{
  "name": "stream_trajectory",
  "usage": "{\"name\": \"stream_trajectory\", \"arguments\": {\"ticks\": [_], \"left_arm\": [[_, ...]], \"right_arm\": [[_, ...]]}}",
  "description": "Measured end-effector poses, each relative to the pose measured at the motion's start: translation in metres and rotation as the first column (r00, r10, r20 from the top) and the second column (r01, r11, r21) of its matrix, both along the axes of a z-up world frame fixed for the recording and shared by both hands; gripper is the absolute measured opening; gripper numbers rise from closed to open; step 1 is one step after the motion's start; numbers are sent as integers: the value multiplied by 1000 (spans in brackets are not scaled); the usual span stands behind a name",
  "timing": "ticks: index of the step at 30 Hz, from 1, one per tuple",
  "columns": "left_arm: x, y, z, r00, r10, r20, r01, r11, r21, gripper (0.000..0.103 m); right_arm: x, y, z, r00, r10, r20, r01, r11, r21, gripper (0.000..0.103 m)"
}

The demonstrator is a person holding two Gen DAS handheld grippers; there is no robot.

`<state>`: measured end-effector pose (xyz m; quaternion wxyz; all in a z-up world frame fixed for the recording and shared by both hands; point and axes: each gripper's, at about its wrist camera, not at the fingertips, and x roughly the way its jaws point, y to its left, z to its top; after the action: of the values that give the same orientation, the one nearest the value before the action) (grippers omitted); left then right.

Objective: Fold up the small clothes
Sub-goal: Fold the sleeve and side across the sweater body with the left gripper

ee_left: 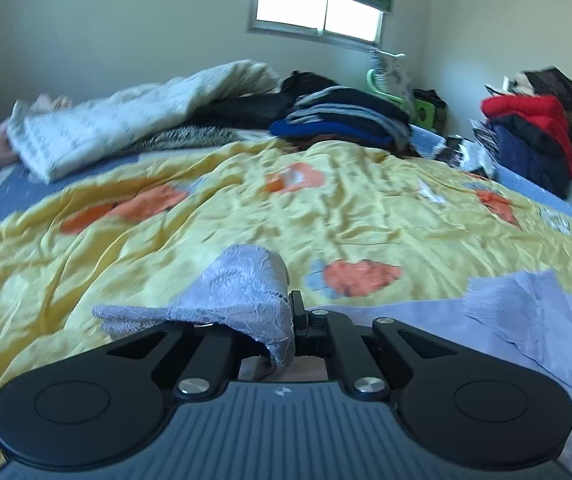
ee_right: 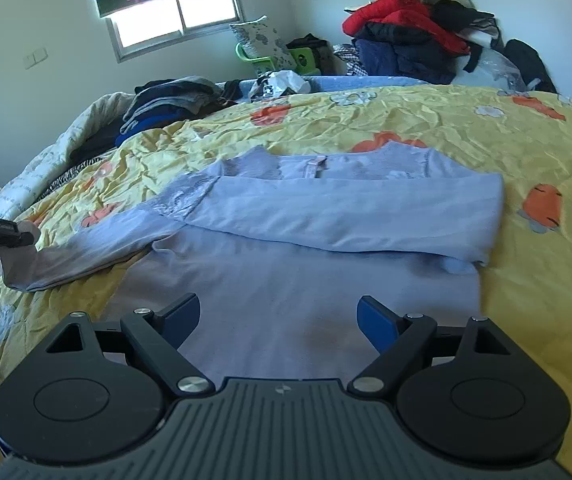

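A light blue long-sleeved top (ee_right: 286, 280) lies flat on the yellow flowered quilt (ee_right: 526, 152), its right sleeve folded across the chest. My left gripper (ee_left: 292, 320) is shut on the lace cuff of the left sleeve (ee_left: 241, 292) and holds it a little above the quilt. It shows at the left edge of the right wrist view (ee_right: 1, 236), with the sleeve (ee_right: 97, 244) stretched out toward it. My right gripper (ee_right: 277, 320) is open and empty, low over the top's lower part. The top's body also shows in the left wrist view (ee_left: 526, 320).
A stack of dark folded clothes (ee_left: 346, 116) and a white duvet (ee_left: 125, 120) lie at the far end of the bed. A pile of red and dark jackets (ee_right: 406, 32) sits beyond the bed's right side. A window (ee_right: 177, 16) is in the far wall.
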<state>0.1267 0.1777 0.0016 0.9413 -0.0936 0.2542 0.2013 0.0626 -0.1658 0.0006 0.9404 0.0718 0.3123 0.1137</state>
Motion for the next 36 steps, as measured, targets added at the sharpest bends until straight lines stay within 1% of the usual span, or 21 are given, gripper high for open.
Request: {"name": "stream_trajectory", "arguments": {"ticks": [3, 7, 17, 23, 31, 33, 36], "left_arm": [[8, -18, 7, 1000, -31, -3, 31, 999, 36, 5], [18, -38, 14, 998, -66, -1, 66, 996, 60, 5], [42, -88, 25, 992, -128, -17, 130, 983, 130, 5], [55, -116, 28, 986, -163, -24, 165, 977, 134, 5], [69, -162, 34, 971, -235, -30, 236, 952, 192, 5], [74, -171, 37, 971, -240, -24, 240, 952, 188, 5], [81, -184, 39, 967, -253, -20, 253, 955, 157, 5]], "right_arm": [[-3, -8, 0, 1000, -17, 4, 17, 1000, -1, 88], [-5, -18, -3, 999, -48, 4, 48, 999, -10, 88], [-13, -38, -11, 997, -71, -7, 71, 997, 34, 89], [-14, -46, -12, 997, -81, -6, 81, 995, 53, 89], [-22, -50, -14, 998, -65, -2, 65, 996, 68, 89], [-23, -52, -16, 998, -67, -5, 67, 995, 75, 89], [-25, -56, -18, 997, -72, -6, 72, 994, 82, 89]]}}
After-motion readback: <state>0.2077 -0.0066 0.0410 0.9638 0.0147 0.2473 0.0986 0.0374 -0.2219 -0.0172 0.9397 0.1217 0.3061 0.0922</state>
